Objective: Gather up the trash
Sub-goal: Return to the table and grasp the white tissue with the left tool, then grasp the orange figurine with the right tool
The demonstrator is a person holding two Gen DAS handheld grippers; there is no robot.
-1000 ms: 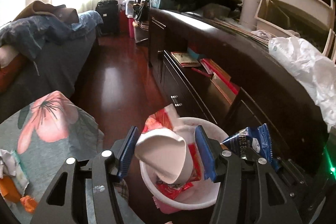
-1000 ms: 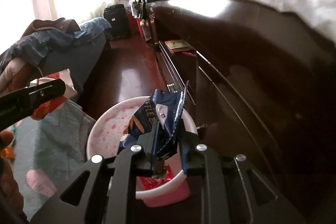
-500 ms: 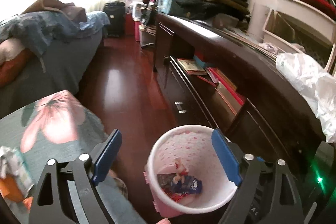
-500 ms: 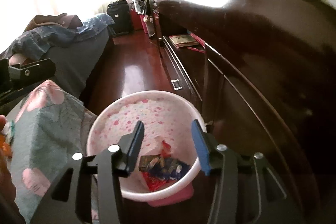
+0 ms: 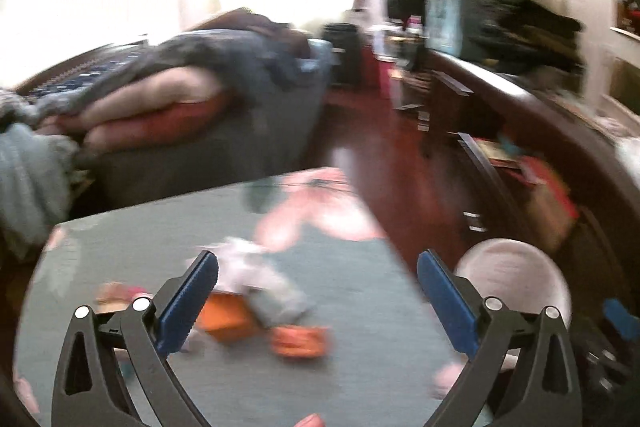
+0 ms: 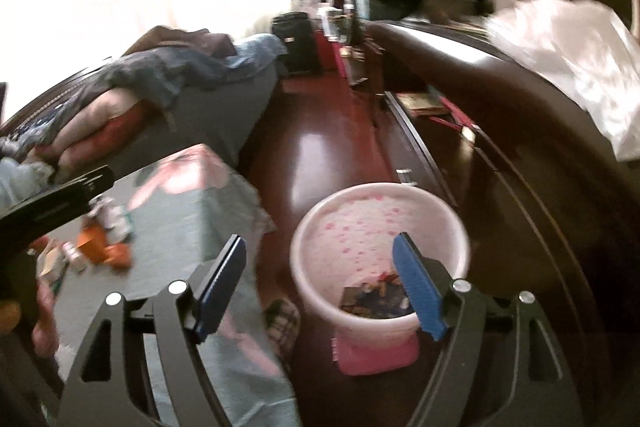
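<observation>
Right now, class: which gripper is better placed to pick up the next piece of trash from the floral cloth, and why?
Left. The left gripper is open and faces the orange wrappers on the floral cloth. The right gripper, also open and empty, is nearer the pink bin.

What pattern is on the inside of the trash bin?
White with small pink spots on the trash bin, clearest in the right wrist view.

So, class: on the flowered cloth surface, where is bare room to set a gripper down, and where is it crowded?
Free: the grey-green cloth between the orange wrappers and the edge nearest the bin, and the stretch behind the litter toward the pink flower. Crowded: the near-left part, where the wrappers and crumpled paper cluster ahead of the left hand-held gripper.
</observation>
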